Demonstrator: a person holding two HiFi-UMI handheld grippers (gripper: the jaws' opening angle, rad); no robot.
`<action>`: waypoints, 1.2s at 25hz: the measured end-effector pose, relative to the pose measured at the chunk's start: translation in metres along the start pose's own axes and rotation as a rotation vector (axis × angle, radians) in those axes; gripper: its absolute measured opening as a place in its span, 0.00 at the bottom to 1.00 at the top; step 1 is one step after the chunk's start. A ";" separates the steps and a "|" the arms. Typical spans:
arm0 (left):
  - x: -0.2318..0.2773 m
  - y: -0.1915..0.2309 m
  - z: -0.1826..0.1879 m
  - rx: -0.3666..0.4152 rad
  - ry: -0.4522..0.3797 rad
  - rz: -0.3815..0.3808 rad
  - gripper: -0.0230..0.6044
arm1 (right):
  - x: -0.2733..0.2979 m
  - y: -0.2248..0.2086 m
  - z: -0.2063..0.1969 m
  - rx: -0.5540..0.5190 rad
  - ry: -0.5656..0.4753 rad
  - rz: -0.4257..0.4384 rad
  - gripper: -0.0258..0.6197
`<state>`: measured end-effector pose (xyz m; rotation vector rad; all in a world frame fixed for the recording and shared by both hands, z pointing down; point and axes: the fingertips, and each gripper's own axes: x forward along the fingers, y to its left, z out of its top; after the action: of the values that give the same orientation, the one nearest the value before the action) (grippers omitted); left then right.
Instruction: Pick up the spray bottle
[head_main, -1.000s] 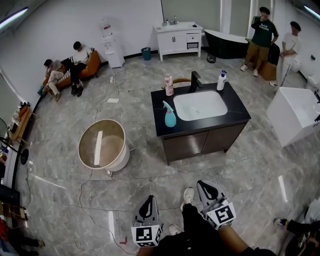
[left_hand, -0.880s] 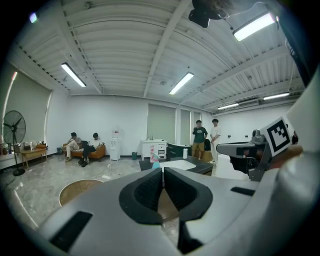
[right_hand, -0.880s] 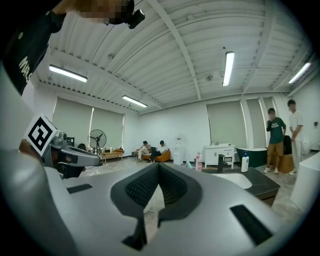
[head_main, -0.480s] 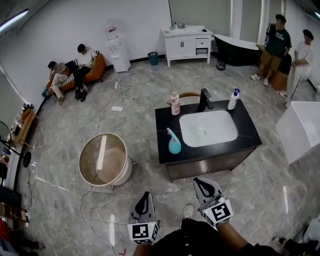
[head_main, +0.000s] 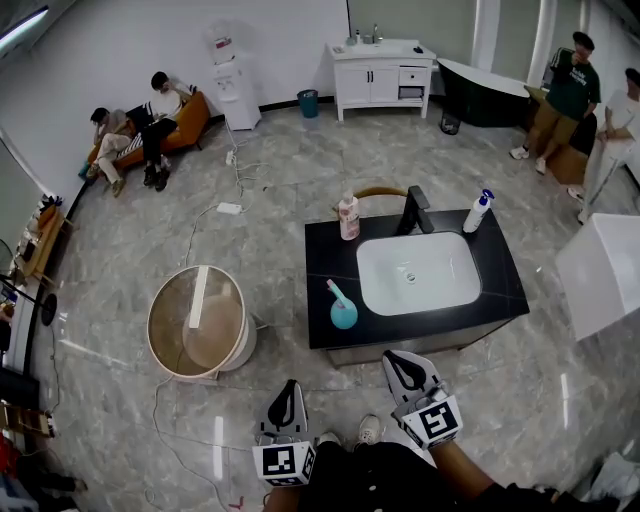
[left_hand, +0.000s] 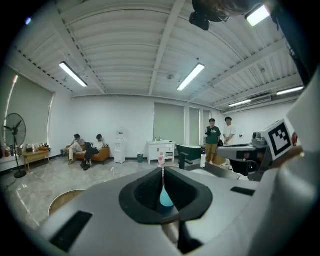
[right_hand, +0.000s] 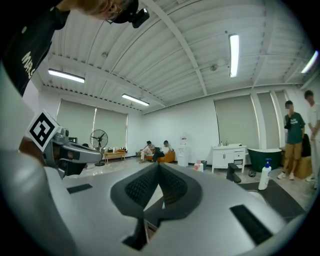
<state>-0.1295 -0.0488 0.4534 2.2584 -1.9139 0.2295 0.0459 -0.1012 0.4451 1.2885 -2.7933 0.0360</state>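
The teal spray bottle (head_main: 342, 311) stands upright near the front of the black vanity counter (head_main: 325, 250), just beside the left rim of the white basin (head_main: 420, 272). The left gripper (head_main: 289, 390) and right gripper (head_main: 398, 362) hang short of the vanity, both clenched on nothing.

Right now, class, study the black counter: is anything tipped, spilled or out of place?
Nothing stands out. The spray bottle, pink bottle and white pump bottle all stand upright on the counter, with no spill visible.
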 end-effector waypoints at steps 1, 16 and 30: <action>0.006 0.001 -0.003 -0.003 0.012 -0.002 0.07 | 0.006 -0.003 -0.003 0.004 0.011 0.002 0.03; 0.106 0.041 -0.063 -0.049 0.148 -0.101 0.07 | 0.141 -0.027 -0.106 0.032 0.218 0.041 0.26; 0.135 0.071 -0.148 -0.136 0.385 -0.114 0.07 | 0.247 -0.041 -0.161 -0.004 0.204 0.072 0.30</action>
<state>-0.1782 -0.1559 0.6304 2.0465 -1.5518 0.4651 -0.0751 -0.3071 0.6227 1.1139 -2.6626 0.1565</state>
